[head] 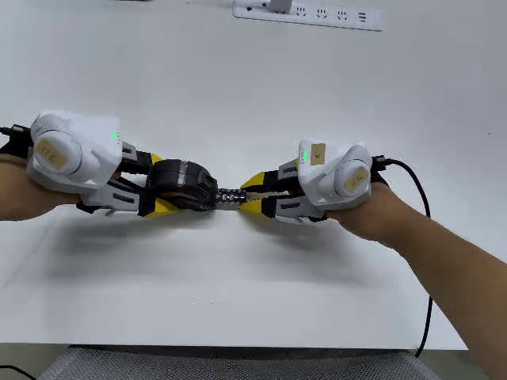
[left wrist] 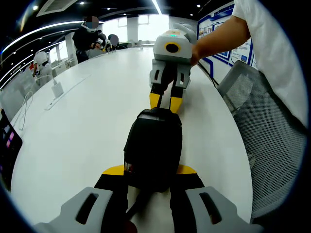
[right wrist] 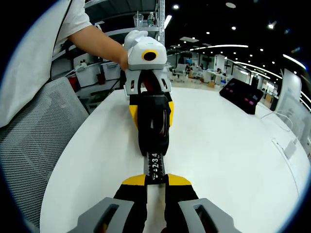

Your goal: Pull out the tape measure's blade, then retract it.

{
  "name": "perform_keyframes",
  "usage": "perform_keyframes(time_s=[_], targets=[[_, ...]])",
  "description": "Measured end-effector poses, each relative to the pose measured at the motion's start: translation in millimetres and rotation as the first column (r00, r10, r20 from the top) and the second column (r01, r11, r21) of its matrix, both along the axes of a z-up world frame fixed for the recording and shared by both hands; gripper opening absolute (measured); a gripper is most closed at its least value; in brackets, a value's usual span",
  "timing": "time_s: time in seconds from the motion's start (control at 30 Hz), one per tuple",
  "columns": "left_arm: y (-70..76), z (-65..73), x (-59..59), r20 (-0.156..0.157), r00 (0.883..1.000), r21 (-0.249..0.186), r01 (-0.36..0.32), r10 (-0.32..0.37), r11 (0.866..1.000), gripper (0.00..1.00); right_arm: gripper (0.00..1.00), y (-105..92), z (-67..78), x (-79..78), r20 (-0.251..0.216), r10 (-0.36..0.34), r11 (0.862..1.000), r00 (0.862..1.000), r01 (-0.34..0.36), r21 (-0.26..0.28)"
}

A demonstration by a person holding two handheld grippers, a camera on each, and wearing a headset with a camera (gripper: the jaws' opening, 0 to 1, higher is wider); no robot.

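Note:
A black tape measure is held just above the white table, and my left gripper is shut on its case. A short length of blade with printed numbers sticks out to the right. My right gripper is shut on the blade's end, its yellow fingertips pinching it. In the right gripper view the case stands on edge straight ahead, with the left gripper behind it. The right gripper faces me in the left gripper view.
A white power strip lies at the table's far edge. A black cable trails from the right gripper over the front edge. A grey mesh chair stands beside the table. People stand at the far end.

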State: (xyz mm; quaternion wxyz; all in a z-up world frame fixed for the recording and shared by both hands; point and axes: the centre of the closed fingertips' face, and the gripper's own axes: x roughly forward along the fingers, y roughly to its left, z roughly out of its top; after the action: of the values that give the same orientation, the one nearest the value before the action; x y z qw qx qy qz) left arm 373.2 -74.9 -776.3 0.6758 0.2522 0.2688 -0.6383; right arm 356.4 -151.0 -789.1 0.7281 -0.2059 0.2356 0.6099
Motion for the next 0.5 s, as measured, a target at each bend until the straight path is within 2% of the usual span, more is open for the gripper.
perform_keyframes(time_s=[0.5], targets=[[0.2, -0.7, 0.7, 0.001, 1.0, 0.002, -0.001, 0.001, 1.0, 0.28, 0.09, -12.0, -0.3, -1.3, 0.004, -0.002, 1.0, 1.0, 0.002, -0.019]])
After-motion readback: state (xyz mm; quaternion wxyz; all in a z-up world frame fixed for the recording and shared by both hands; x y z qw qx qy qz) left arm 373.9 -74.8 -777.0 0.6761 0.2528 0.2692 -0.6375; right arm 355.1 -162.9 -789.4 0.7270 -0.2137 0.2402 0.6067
